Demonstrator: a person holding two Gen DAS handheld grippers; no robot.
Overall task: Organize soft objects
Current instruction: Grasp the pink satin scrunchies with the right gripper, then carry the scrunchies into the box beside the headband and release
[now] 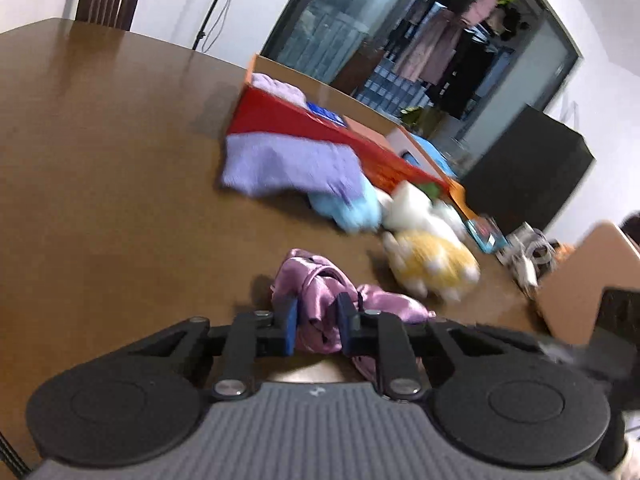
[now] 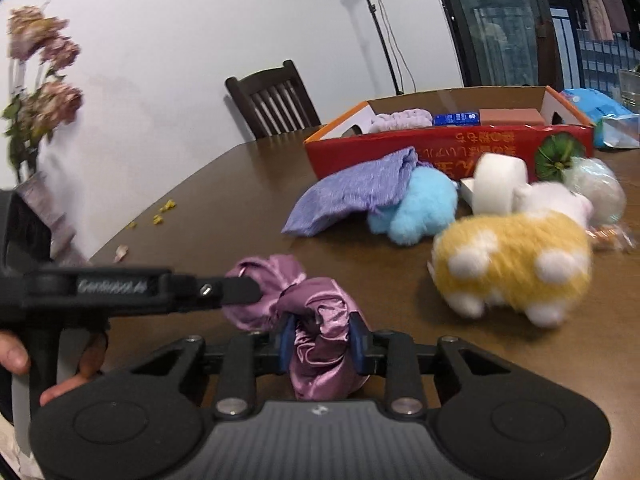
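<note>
My 2 grippers, left and right, both clench the satin cloth at 6 o'clock. It's light, limp, slippery; I'd pinch bunched folds. Box at 1 o'clock.

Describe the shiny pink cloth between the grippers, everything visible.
The pink cloth is glossy, satin-looking fabric, bunched into crumpled folds on the brown table, nearer than the plush toys. The right gripper pinches one end between blue pads; the left gripper clamps another part. It touches nothing else.
</note>
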